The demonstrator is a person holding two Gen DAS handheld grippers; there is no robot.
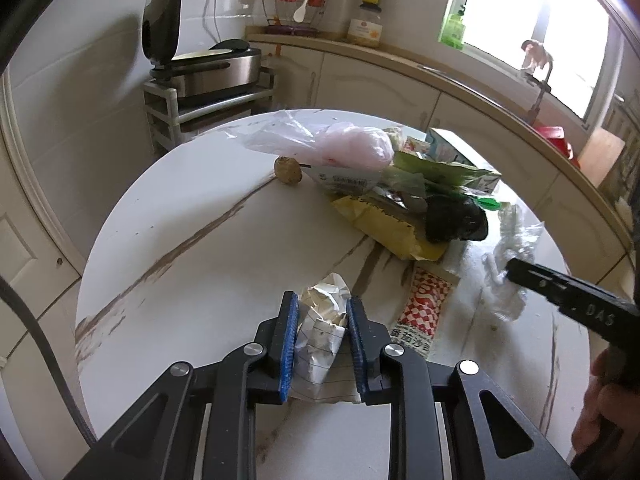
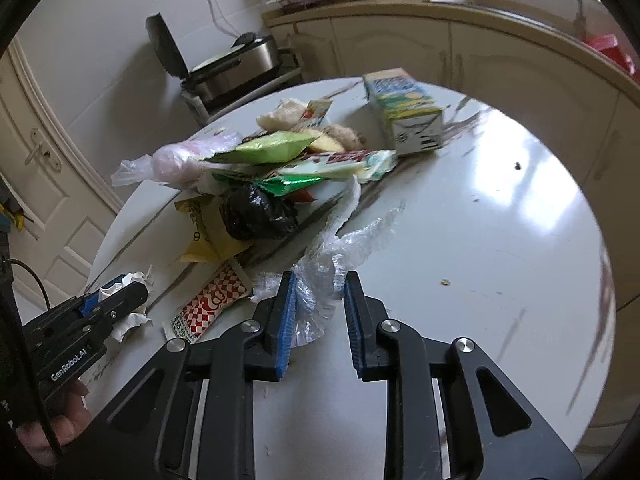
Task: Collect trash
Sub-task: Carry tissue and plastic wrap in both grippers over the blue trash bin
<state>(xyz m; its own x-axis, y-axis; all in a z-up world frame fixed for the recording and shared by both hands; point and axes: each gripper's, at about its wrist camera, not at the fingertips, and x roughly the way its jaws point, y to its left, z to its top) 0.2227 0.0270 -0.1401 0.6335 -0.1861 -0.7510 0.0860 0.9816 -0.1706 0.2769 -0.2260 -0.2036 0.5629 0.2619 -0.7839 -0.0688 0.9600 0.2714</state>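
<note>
On the round white table (image 1: 180, 208) my left gripper (image 1: 322, 304) is shut on a crumpled ball of lined paper (image 1: 320, 332), blue pads pressing both sides. From the right wrist view the same left gripper (image 2: 120, 292) and paper (image 2: 132, 320) sit at the lower left. My right gripper (image 2: 318, 280) is shut on a bunch of clear plastic film (image 2: 332, 248) that trails away over the table (image 2: 480, 240). A red-and-white checked sachet (image 1: 428, 300) lies flat between the two grippers. Behind it is a trash pile: yellow packet (image 1: 384, 228), black bag (image 1: 456, 216), pink bag (image 1: 352, 144).
A drink carton (image 2: 408, 112) lies on its side at the table's far edge. A brown lump (image 1: 287, 170) rests left of the pile. Beyond the table stand cream cabinets, a counter with jars and an open-lidded appliance (image 1: 216, 64) on a rack.
</note>
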